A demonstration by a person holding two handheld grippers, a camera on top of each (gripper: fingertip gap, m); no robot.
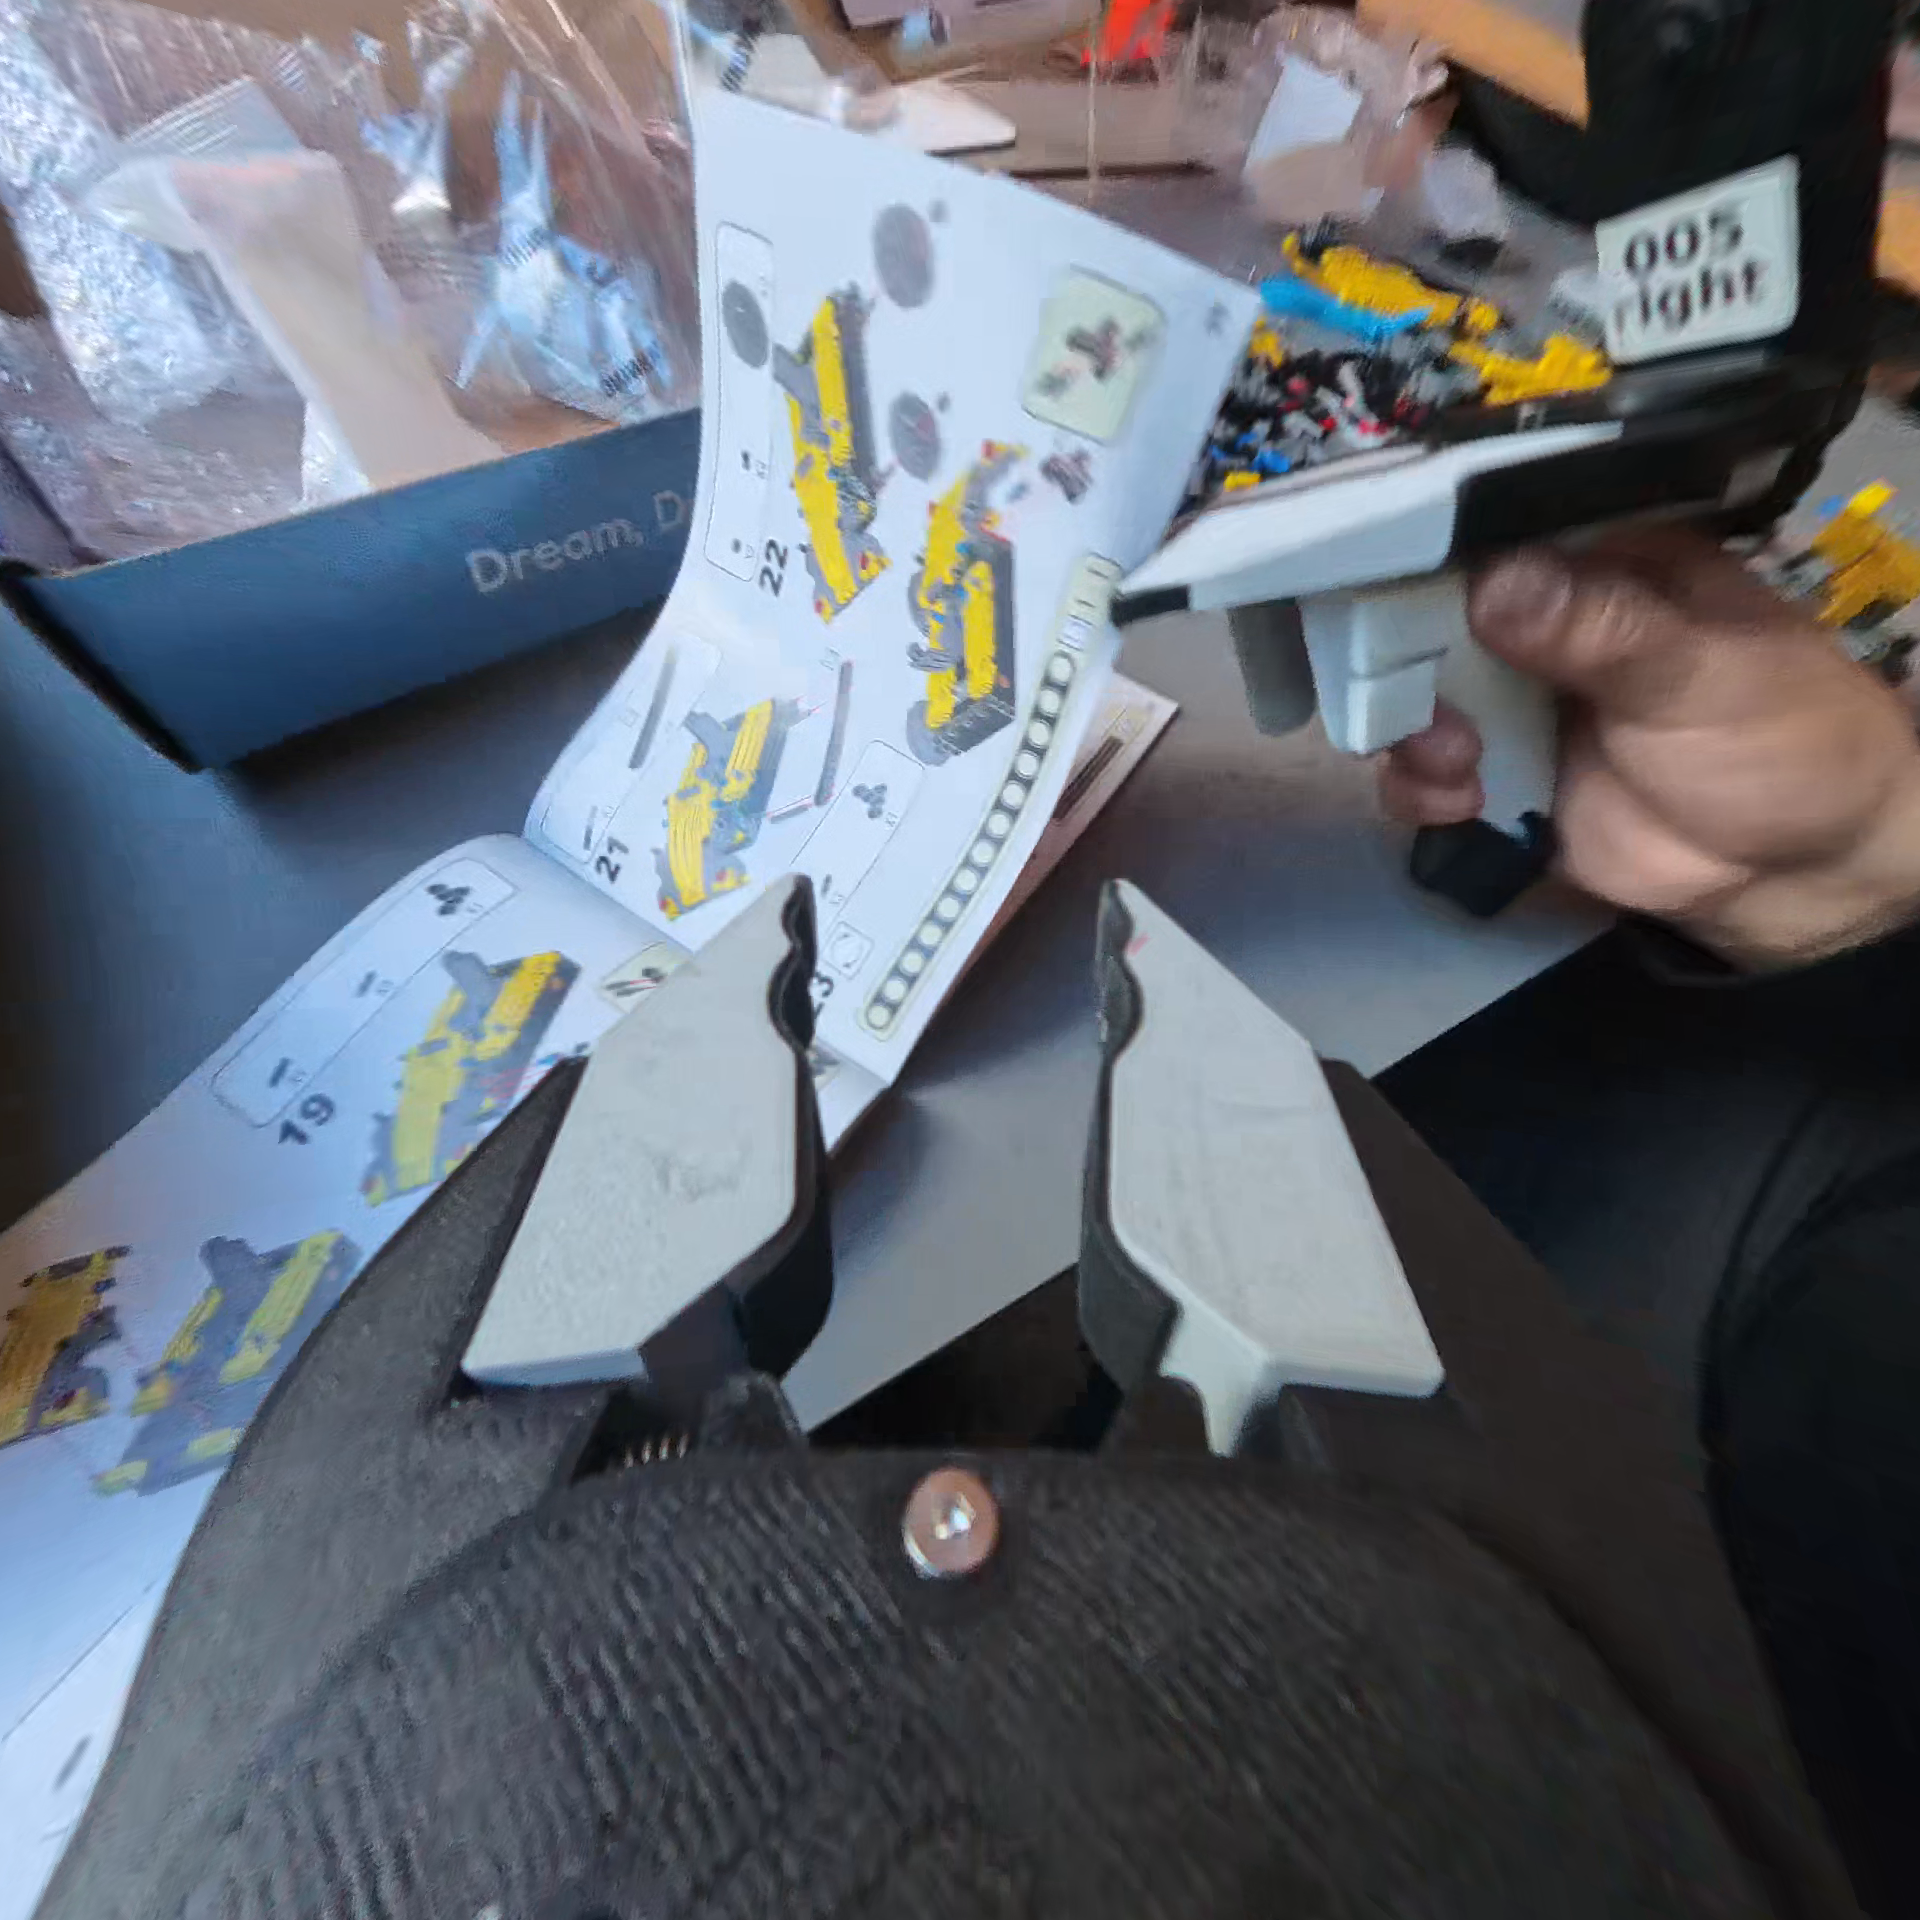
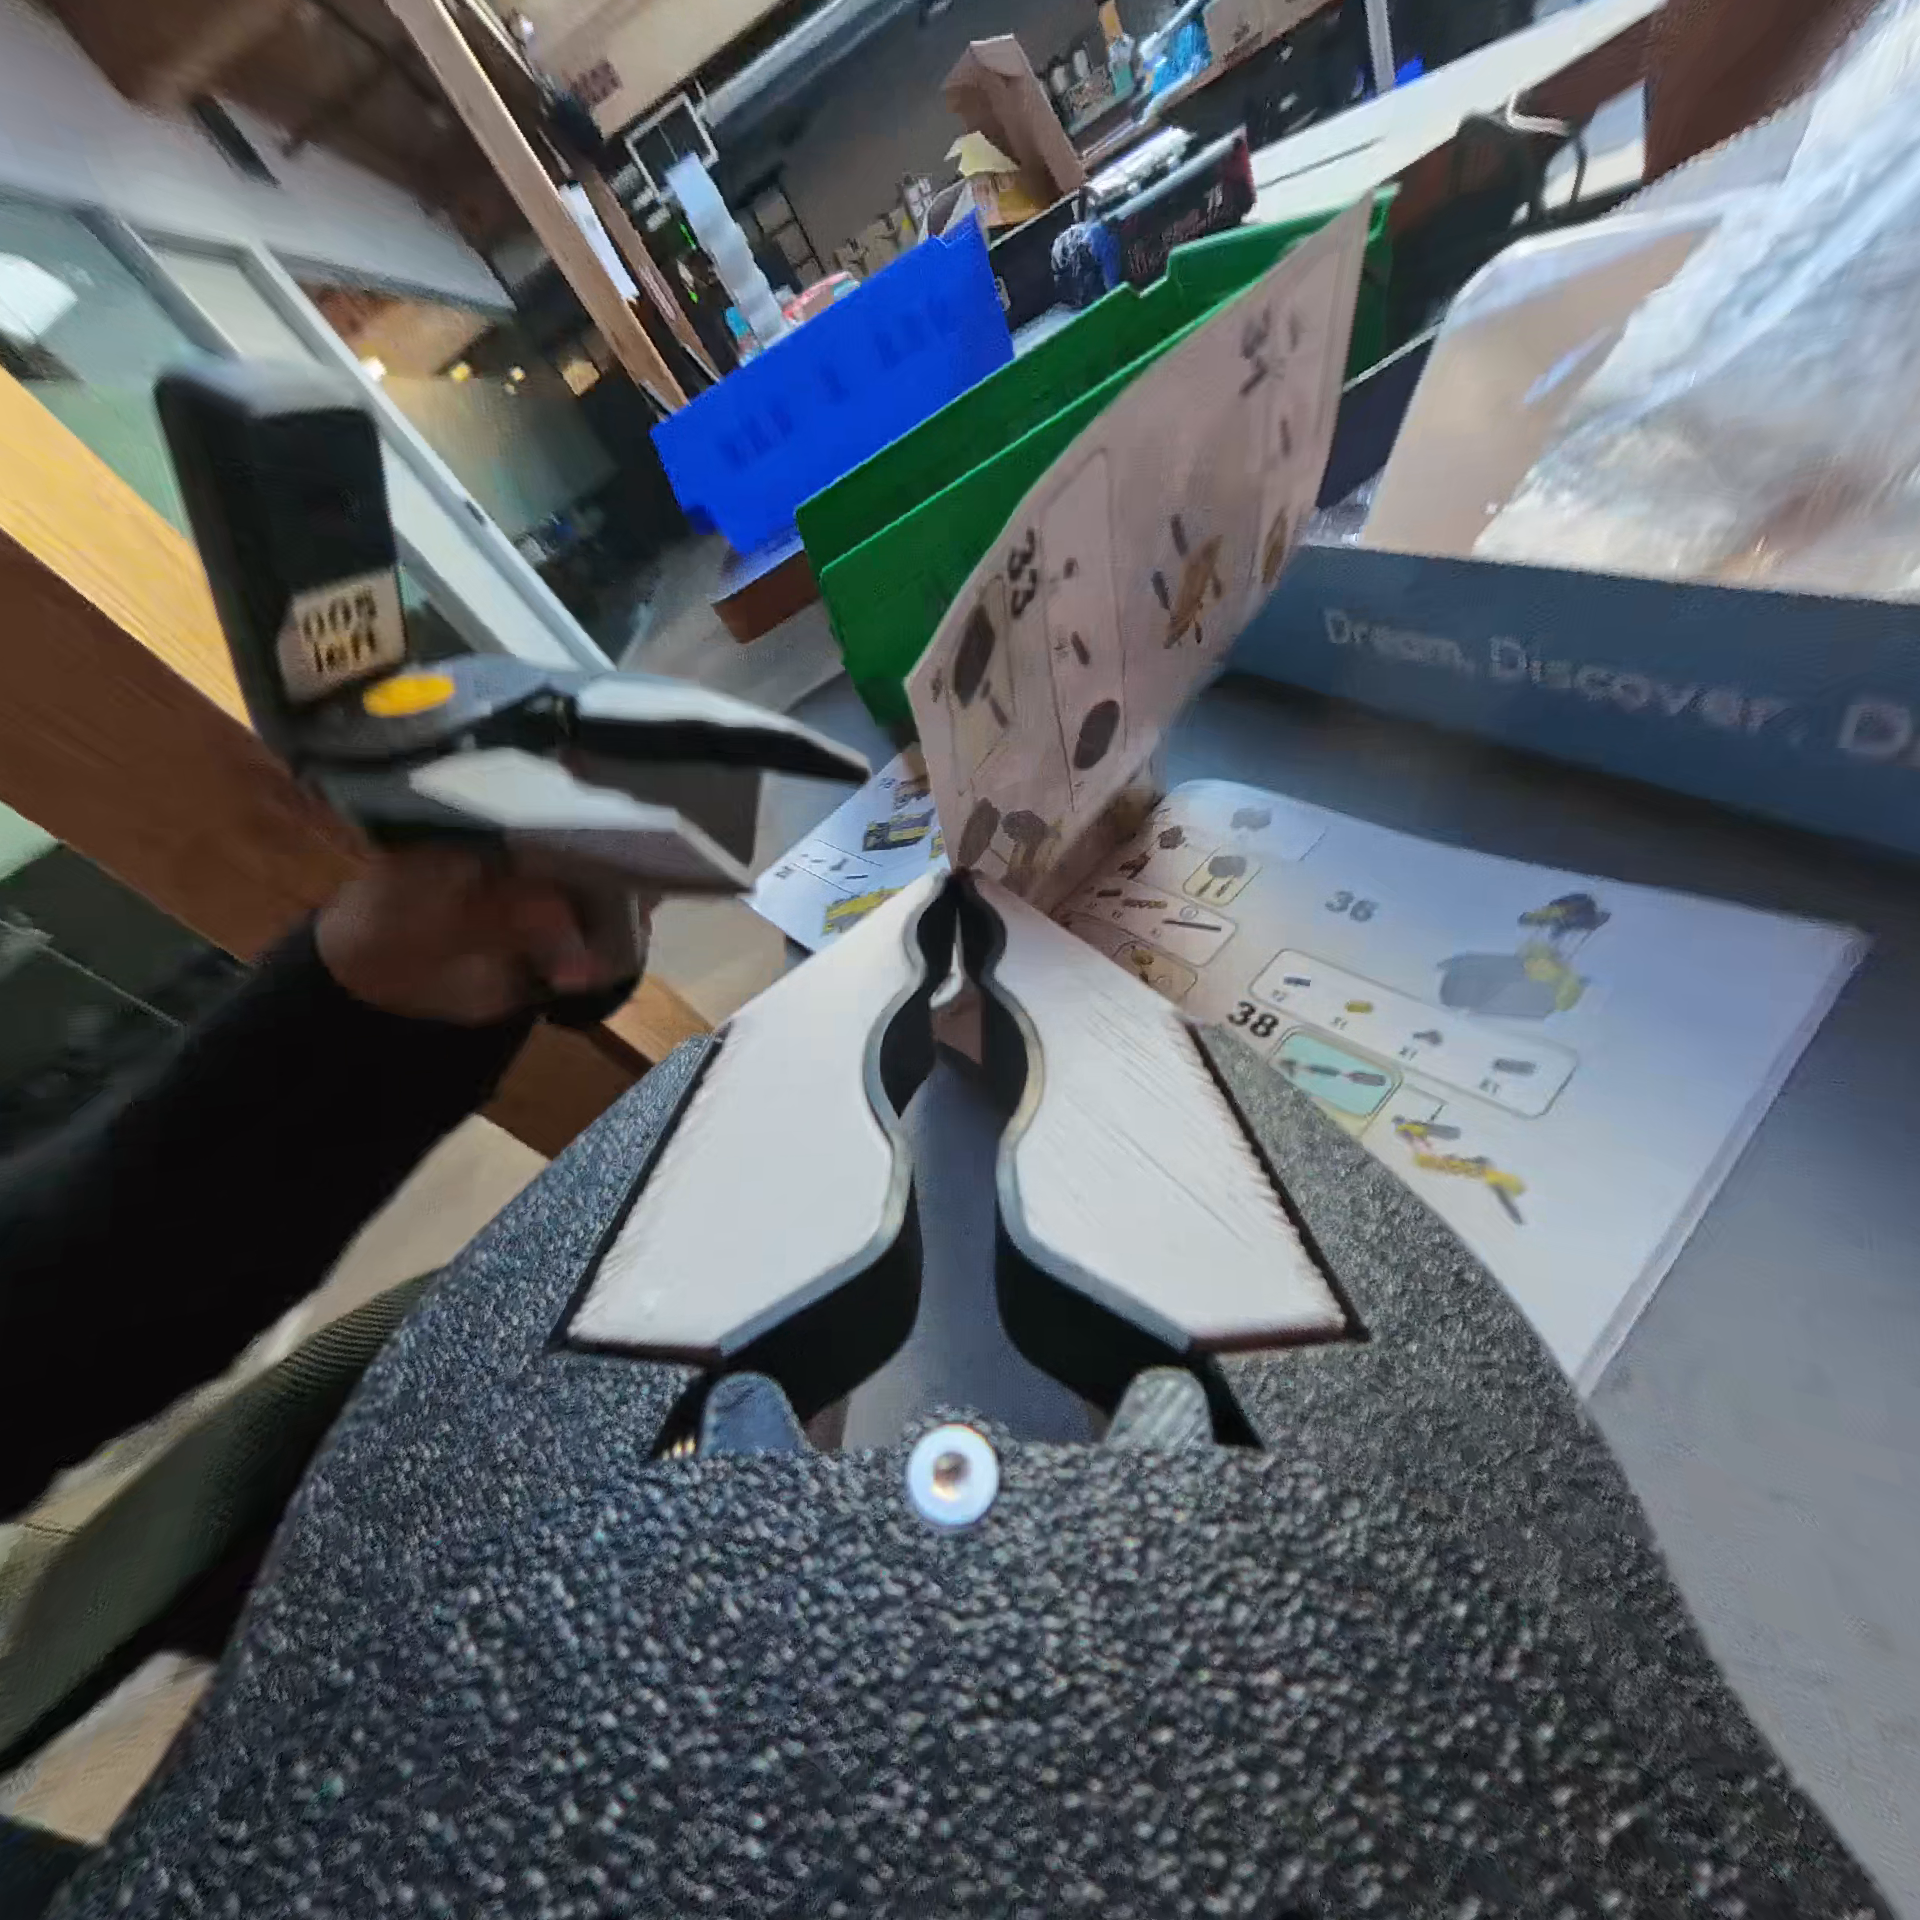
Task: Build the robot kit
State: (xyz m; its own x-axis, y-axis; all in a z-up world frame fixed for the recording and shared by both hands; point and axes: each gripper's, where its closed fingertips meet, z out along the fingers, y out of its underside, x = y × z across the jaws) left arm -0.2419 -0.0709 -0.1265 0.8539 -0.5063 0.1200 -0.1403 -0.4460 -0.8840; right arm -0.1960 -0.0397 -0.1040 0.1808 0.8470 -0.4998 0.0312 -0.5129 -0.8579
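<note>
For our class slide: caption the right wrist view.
Right gripper pinches a raised page of an open instruction booklet; open left gripper hovers beside it.

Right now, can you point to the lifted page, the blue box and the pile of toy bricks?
lifted page (image 1: 914,499), left wrist view, middle of the curled sheet.
blue box (image 1: 343,613), left wrist view, its front wall.
pile of toy bricks (image 1: 1351,364), left wrist view, middle of the heap.

Workshop, storage bins (image 2: 831,405), boxes, benches

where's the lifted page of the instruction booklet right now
The curled white paper page of the instruction booklet stands up mid-table, its edge pinched by the right claw. The dark blue cardboard box lies just behind it, and the open left claw hovers in front.
</note>
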